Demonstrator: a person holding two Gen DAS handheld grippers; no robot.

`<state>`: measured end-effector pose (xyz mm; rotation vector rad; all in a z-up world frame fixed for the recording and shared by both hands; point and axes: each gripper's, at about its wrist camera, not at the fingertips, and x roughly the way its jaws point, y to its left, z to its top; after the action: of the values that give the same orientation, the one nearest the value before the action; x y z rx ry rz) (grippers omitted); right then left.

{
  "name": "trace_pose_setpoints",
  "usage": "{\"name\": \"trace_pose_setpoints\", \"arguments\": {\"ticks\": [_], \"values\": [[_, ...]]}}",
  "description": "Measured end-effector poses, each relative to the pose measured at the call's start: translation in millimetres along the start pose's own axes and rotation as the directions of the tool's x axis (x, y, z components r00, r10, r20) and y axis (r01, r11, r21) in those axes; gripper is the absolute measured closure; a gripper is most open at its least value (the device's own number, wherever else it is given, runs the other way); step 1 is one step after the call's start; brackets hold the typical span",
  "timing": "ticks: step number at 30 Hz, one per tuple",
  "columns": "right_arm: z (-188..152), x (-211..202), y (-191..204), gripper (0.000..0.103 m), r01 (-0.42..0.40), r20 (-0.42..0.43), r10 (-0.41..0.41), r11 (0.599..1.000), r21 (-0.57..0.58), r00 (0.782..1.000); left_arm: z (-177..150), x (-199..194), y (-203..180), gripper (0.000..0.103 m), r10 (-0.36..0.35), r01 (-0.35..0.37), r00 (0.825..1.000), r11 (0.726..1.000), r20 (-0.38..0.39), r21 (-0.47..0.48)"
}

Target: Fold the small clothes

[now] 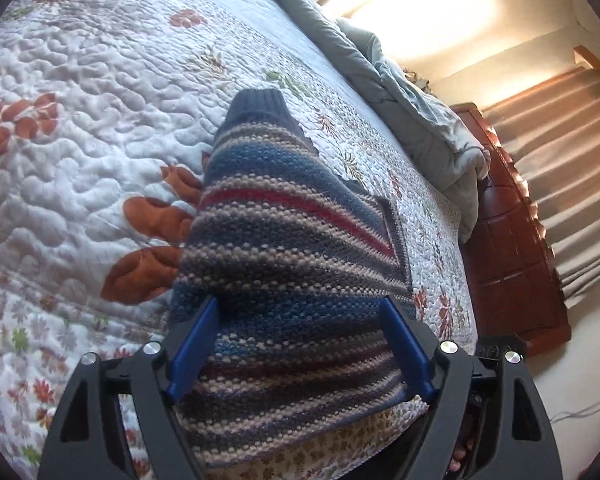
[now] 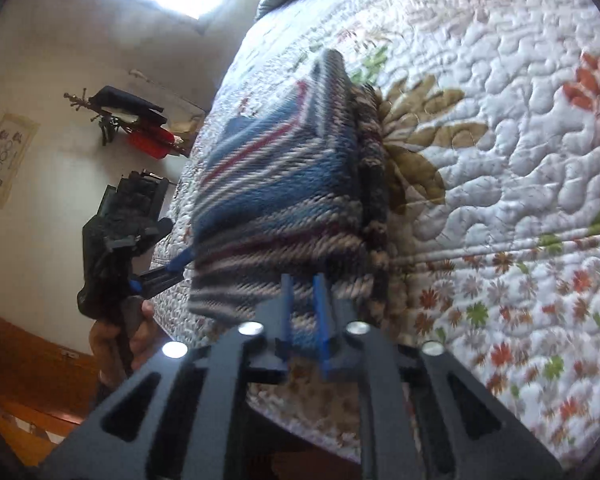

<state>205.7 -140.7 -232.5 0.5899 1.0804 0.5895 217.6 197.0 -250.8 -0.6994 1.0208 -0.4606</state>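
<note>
Striped knit sweater (image 1: 288, 240) lies partly folded near the edge of our quilted bed (image 1: 80, 100); our left gripper (image 1: 300, 340) spreads its fingers wide over the hem, while our right gripper (image 2: 304, 312) narrows its fingers around an edge, apparently for another fold.

Striped sweater (image 1: 284, 240) and grey blanket (image 1: 400, 92) lie on quilted bed (image 1: 80, 92).
</note>
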Motion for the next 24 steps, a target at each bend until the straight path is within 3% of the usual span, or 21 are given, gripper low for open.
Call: {"name": "trace_pose_setpoints", "arguments": {"ticks": [2,4,6,8,10,12,13,14,17,19,20,22,24], "values": [[-12,-21,14,0.042,0.031,0.029,-0.030,0.999,-0.025,0.999,-9,-16,-8,0.012,0.047,-0.047,0.999,0.999,0.012,-0.002],[-25,-41,28,0.015,0.100,0.070,-0.096,0.993,-0.055,0.993,-25,-34,-23,0.007,0.131,-0.132,0.991,0.990,0.027,0.046],[-44,-61,48,0.011,0.197,0.123,-0.185,0.975,-0.099,0.975,-54,-58,-48,0.004,0.232,-0.242,0.969,0.960,0.086,0.138],[-64,-77,67,0.006,0.291,0.165,-0.269,0.948,-0.127,0.949,-83,-82,-73,0.004,0.317,-0.345,0.934,0.919,0.164,0.189],[-83,-89,81,0.003,0.367,0.210,-0.340,0.924,-0.106,0.917,-115,-105,-101,0.004,0.405,-0.457,0.883,0.859,0.239,0.233],[-102,-103,99,0.003,0.457,0.261,-0.423,0.885,-0.086,0.868,-141,-122,-122,0.004,0.452,-0.529,0.839,0.807,0.302,0.263],[-108,-107,105,0.003,0.493,0.270,-0.455,0.865,-0.094,0.849,-155,-133,-133,0.004,0.486,-0.576,0.805,0.777,0.339,0.254],[-113,-109,115,0.003,0.533,0.276,-0.488,0.838,-0.119,0.828,-164,-140,-138,0.004,0.493,-0.585,0.797,0.773,0.350,0.245],[-124,-117,140,0.003,0.563,0.279,-0.503,0.800,-0.209,0.818,-184,-160,-149,0.004,0.467,-0.555,0.818,0.795,0.334,0.246],[-134,-128,155,0.003,0.600,0.338,-0.518,0.771,-0.214,0.786,-194,-172,-156,0.004,0.467,-0.565,0.810,0.784,0.355,0.257],[-137,-132,160,0.003,0.606,0.356,-0.515,0.765,-0.220,0.780,-198,-175,-159,0.004,0.469,-0.571,0.804,0.780,0.364,0.257],[-140,-137,169,0.003,0.622,0.386,-0.518,0.750,-0.224,0.763,-200,-183,-163,0.004,0.449,-0.551,0.815,0.796,0.365,0.252],[-138,-139,172,0.003,0.625,0.398,-0.516,0.748,-0.224,0.759,-202,-187,-170,0.004,0.447,-0.550,0.816,0.794,0.365,0.257]]}}
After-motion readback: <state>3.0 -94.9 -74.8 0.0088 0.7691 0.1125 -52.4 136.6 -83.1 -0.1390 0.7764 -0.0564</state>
